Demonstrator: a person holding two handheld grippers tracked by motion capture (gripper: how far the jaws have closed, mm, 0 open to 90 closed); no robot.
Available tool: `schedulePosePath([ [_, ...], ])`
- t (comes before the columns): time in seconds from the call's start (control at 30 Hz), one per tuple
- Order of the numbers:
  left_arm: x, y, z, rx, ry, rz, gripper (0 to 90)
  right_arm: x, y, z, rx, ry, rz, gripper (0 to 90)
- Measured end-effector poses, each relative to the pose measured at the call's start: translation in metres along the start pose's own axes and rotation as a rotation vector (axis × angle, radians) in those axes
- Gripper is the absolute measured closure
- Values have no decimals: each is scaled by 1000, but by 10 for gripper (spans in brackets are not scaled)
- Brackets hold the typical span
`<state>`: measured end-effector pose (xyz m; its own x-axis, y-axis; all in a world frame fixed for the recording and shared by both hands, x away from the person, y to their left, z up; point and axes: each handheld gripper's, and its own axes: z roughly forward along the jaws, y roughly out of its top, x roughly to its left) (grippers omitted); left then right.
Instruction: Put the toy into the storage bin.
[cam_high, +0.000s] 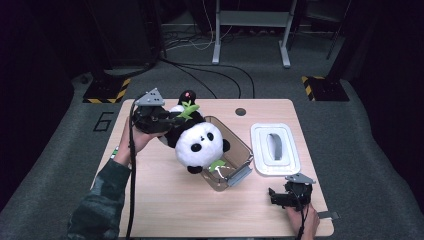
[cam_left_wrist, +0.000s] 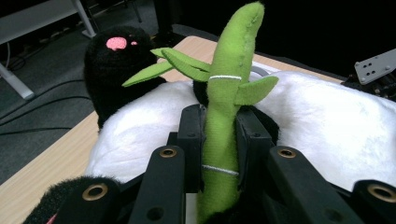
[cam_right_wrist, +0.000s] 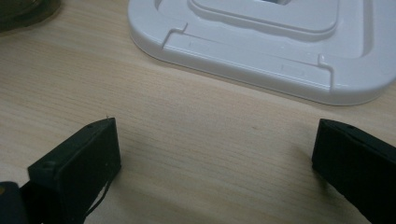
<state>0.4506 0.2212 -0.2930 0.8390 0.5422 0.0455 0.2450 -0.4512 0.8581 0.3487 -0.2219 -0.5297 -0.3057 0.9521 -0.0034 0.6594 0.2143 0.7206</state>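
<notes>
The panda plush toy (cam_high: 197, 142) hung over the near-left rim of the clear brown storage bin (cam_high: 240, 150), head down toward six o'clock and not yet settled inside, as far as I could tell from the high view. My left gripper (cam_left_wrist: 219, 140) had its jaws pinched on the toy's green bamboo stalk (cam_left_wrist: 226, 93), the pads pressed on either side of the stem, with the toy's white belly and one black foot beyond it. I judged the job roughly half done: the toy was lifted and at the bin, but it remained to be lowered in and released, and the white lid (cam_high: 275, 148), lying flat on the wooden table (cam_high: 165, 200) at three o'clock of the bin, remained to be fitted. My right gripper (cam_right_wrist: 215, 154) rested near the table's five-o'clock corner with its jaws spread wide over bare wood, the lid's edge just ahead of it. The bin's grey latch (cam_high: 239, 176) jutted toward six o'clock, and something green and white lay at the bin's bottom; the toy's bulk against the narrow opening looked the main obstacle.
</notes>
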Motion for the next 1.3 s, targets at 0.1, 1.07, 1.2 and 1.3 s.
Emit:
schedulePosePath([
  [0.1, 1, 1, 8, -5, -5, -5, 755, 0, 0, 0, 0, 0, 0, 3],
  [1.07, -4, -1, 73, 19, -83, -27, 752, 0, 0, 0, -1, 0, 4, 4],
  [1.2, -7, -2, 81, 30, -94, -35, 752, 0, 0, 0, -1, 0, 5, 4],
  [1.3, -9, -6, 87, 44, -98, -35, 752, 0, 0, 0, -1, -1, 4, 3],
])
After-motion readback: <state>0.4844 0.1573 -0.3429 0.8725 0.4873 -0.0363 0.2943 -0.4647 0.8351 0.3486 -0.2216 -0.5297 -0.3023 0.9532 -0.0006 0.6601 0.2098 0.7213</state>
